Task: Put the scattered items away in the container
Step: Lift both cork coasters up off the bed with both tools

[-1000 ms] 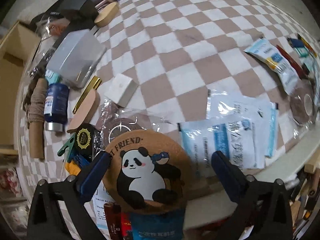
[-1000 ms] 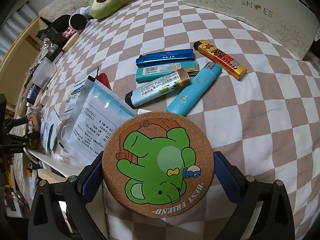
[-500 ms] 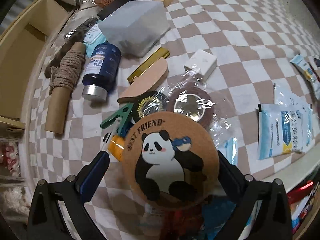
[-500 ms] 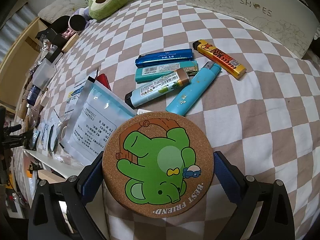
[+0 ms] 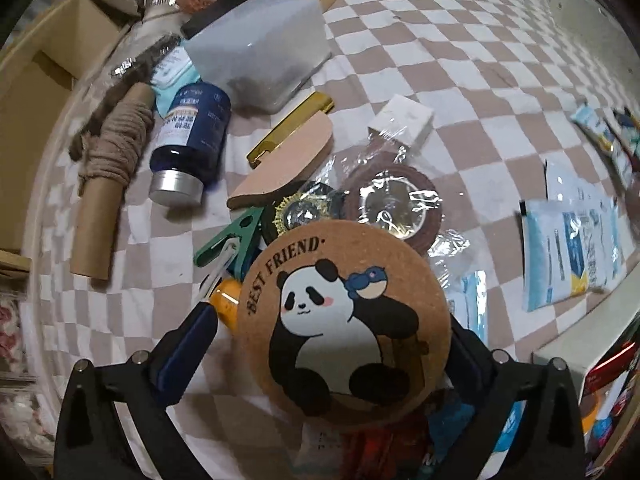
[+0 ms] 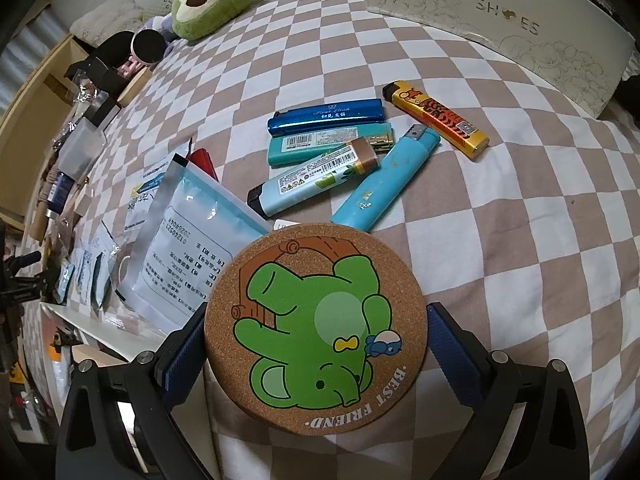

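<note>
While the left gripper (image 5: 332, 340) clamps the panda coaster (image 5: 344, 322) between its fingers, the right gripper (image 6: 316, 336) clamps the elephant coaster (image 6: 316, 328) likewise. Ahead of the left fingers lie a green clip (image 5: 230, 238) and a blue bottle (image 5: 192, 144). Ahead of the right fingers lie five lighters (image 6: 360, 152).

Black hand-held gripper (image 5: 328, 344), blue pads (image 5: 188, 344), silver screws.
</note>
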### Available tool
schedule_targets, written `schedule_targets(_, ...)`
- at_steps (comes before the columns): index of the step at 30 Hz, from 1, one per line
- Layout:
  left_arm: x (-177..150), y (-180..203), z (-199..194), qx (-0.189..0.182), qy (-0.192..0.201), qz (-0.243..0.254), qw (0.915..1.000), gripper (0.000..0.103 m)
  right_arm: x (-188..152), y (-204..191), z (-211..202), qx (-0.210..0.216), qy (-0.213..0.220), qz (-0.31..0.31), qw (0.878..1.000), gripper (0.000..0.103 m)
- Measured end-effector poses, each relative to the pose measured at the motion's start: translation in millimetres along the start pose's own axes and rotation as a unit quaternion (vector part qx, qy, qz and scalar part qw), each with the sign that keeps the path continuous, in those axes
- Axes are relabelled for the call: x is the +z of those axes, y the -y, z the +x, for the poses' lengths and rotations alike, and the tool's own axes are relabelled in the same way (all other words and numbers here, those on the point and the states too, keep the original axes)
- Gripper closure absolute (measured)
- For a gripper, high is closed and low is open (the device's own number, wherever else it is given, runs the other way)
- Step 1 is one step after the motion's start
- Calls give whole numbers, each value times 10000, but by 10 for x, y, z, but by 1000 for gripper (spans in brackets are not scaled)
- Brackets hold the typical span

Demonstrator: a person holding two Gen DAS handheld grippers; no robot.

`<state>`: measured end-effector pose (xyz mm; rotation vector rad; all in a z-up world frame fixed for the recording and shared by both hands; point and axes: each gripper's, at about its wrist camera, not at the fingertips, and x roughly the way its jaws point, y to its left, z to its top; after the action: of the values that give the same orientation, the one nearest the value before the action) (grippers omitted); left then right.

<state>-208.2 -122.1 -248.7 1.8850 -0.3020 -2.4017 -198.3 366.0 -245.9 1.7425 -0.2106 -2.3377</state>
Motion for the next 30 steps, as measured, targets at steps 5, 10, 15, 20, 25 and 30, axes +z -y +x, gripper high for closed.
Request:
schedule_targets(5,28,-160,78,-323,-34,-338,9989,0,-12,19,0,62,3,-10,10000,3)
schedule_targets(10,9,-186,73,-435,-48,-405,9982,3,-14,20,3,63,4,-6,10000,3)
schedule_targets(15,0,-168,50,-423,-4,-372,9984,6,-9,3,-2,39,47,3,10000,3)
schedule_targets(20,-5,-144,9,-419,111,-355,9984,6,-50,-14,-67,29,75,1,10000,3)
schedule_targets(25,-16,-143,-128,-398,337,-377,9979,6,-87,-20,-223,-75,233,-54,9997,3)
schedule_targets(30,-73,-148,-311,-301,580,-433,9969,6,-100,-47,-418,-190,403,-132,9989,3)
